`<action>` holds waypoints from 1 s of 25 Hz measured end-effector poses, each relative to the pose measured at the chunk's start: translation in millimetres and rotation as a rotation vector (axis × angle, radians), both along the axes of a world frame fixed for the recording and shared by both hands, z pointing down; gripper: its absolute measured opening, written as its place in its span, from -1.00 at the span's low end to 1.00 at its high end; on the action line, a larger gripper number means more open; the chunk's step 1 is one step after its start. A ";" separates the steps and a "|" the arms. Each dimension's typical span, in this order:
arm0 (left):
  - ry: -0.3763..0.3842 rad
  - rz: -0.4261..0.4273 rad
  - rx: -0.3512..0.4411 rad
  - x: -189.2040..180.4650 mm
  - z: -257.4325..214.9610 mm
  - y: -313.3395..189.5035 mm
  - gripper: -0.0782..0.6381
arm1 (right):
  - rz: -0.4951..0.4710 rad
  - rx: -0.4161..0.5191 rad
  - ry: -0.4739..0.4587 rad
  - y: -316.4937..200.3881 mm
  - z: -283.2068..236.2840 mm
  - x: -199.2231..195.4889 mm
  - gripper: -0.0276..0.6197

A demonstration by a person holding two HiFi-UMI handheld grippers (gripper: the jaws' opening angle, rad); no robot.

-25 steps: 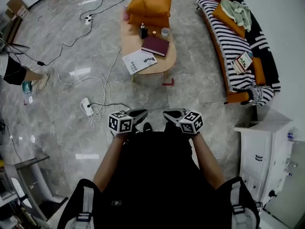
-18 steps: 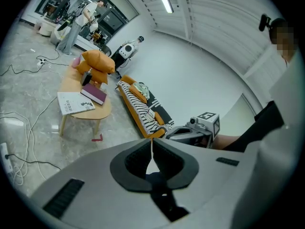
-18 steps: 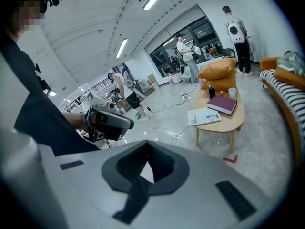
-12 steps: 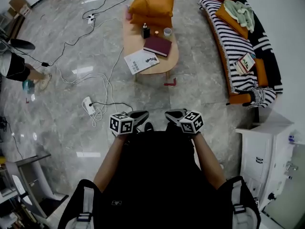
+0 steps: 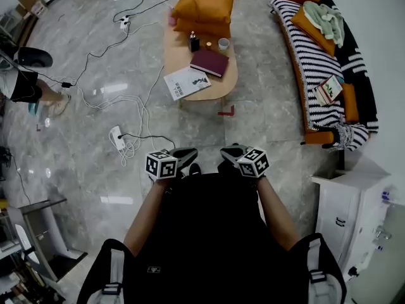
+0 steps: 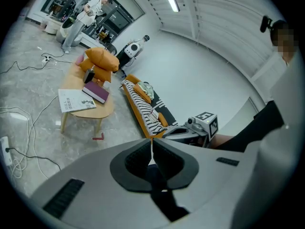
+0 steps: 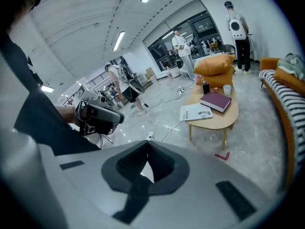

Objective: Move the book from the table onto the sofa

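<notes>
Approach stage: left gripper (image 5: 185,152) and right gripper (image 5: 229,152) remain clenched, empty and barely advanced, so the maroon book (image 5: 209,62) still lies on the table (image 5: 223,86) well ahead of them, sofa (image 5: 311,50) ahead-right.

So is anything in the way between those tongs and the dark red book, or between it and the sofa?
Nothing visible. Only bare floor lies between the left tongs, the right tongs and the table. The book lies uncovered, a booklet beside it. Bare floor reaches the sofa too.
</notes>
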State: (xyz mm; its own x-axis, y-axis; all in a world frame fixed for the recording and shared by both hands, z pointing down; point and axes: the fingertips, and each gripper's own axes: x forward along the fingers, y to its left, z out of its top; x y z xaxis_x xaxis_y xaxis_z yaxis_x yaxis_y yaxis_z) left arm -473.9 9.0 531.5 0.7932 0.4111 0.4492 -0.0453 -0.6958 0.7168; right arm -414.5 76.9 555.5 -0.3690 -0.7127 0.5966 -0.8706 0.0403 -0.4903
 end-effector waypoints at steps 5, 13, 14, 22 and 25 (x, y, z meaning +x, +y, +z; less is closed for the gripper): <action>-0.004 -0.057 0.008 32.5 -3.0 2.3 -0.73 | -0.031 -0.010 0.000 2.0 5.0 42.1 -0.89; -0.003 -0.158 0.008 96.0 -8.2 3.4 -0.73 | -0.131 0.008 0.013 -9.7 -5.0 114.6 -0.89; -0.002 -0.164 0.008 104.9 -9.4 6.6 -0.73 | -0.139 0.008 0.014 -8.9 -6.2 123.9 -0.89; -0.012 -0.227 -0.003 158.1 -9.3 34.3 -0.73 | -0.201 -0.010 0.004 15.2 -3.5 181.1 -0.89; -0.022 -0.242 -0.004 170.9 -6.3 46.2 -0.73 | -0.211 -0.014 -0.004 28.1 1.3 196.5 -0.89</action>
State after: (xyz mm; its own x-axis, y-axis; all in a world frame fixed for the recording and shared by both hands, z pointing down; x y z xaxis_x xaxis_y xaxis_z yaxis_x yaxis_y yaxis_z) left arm -302.9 55.2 525.2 0.8591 0.2116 0.4660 -0.2259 -0.6603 0.7163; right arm -218.0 105.0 556.7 -0.5113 -0.6110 0.6043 -0.8417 0.2141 -0.4957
